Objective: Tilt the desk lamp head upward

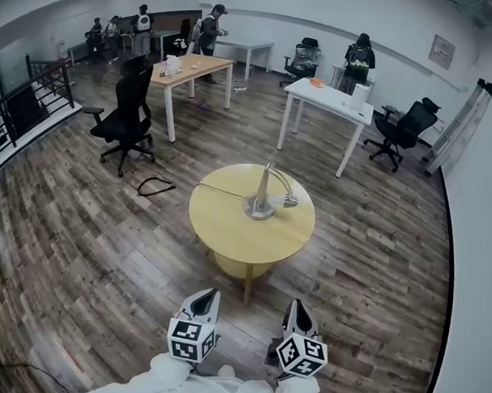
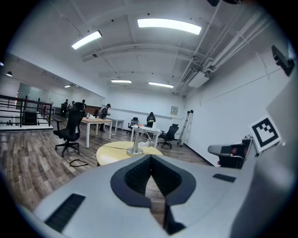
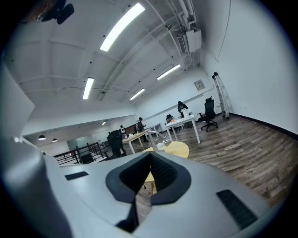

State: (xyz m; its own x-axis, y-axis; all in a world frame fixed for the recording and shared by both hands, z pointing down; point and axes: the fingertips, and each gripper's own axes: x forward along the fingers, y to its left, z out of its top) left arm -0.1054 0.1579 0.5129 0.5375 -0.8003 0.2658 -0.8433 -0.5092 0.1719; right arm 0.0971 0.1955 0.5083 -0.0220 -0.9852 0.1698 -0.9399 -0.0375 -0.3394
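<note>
A silver desk lamp (image 1: pixel 263 197) stands on the round yellow table (image 1: pixel 226 232), its arm curving right and its head (image 1: pixel 290 202) pointing down close to the tabletop. My left gripper (image 1: pixel 207 297) and right gripper (image 1: pixel 299 308) hang side by side near my body, short of the table's near edge, both shut and empty. The left gripper view shows shut jaws (image 2: pixel 150 158) aimed at the lamp (image 2: pixel 136 144) and the table (image 2: pixel 116 151) beyond. From the right gripper (image 3: pixel 150 155) the lamp head (image 3: pixel 160 146) and the table (image 3: pixel 179 148) show past its tip.
A black office chair (image 1: pixel 129 114) and a cable (image 1: pixel 153 186) lie left of the table. A wooden desk (image 1: pixel 192 67) and a white desk (image 1: pixel 330 100) stand behind it. People stand at the back wall. A railing (image 1: pixel 15 114) runs along the left.
</note>
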